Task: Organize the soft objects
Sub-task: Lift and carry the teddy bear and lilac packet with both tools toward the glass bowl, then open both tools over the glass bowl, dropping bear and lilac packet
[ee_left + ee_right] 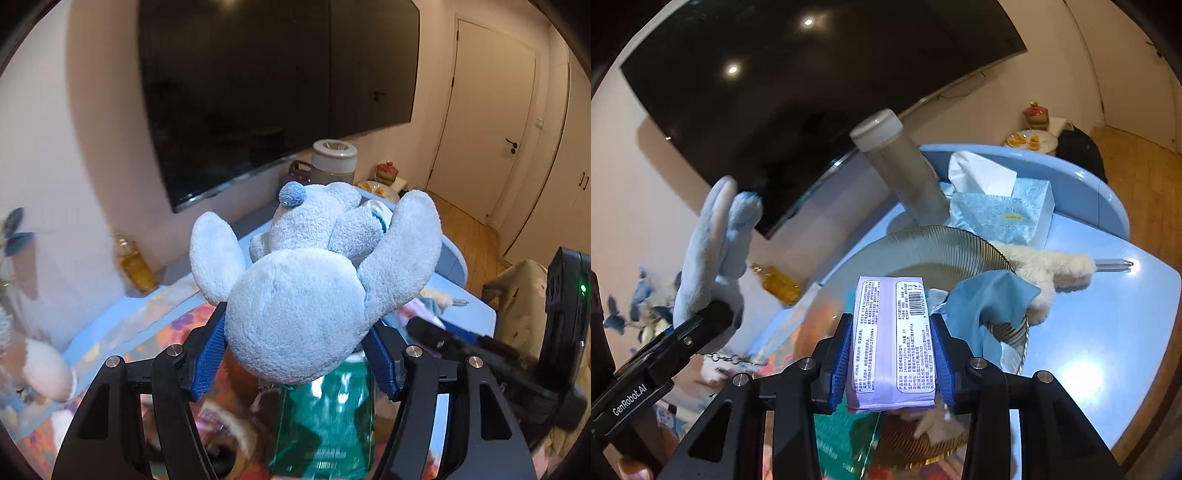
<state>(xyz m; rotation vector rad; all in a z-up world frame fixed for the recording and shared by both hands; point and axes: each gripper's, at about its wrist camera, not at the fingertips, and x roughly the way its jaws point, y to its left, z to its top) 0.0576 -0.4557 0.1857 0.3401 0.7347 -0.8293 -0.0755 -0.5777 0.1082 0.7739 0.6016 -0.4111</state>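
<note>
Aloft over the blue desk [1108,332], the left tongs [295,347] clamp a pale blue plush toy [306,295] by its rounded body, while the right tongs [892,354] pinch a lilac tissue pack [892,332] above a wire basket [942,240] holding a blue cloth [990,306].

This is a home living room. A large dark television [277,92] hangs on a pale wall above a light blue counter [1108,325]; closed white doors [491,125] open off a wooden floor [469,229]. A tissue box [1008,214], a bottle of yellow oil [135,264] and a plate of fruit [1030,142] sit about.
</note>
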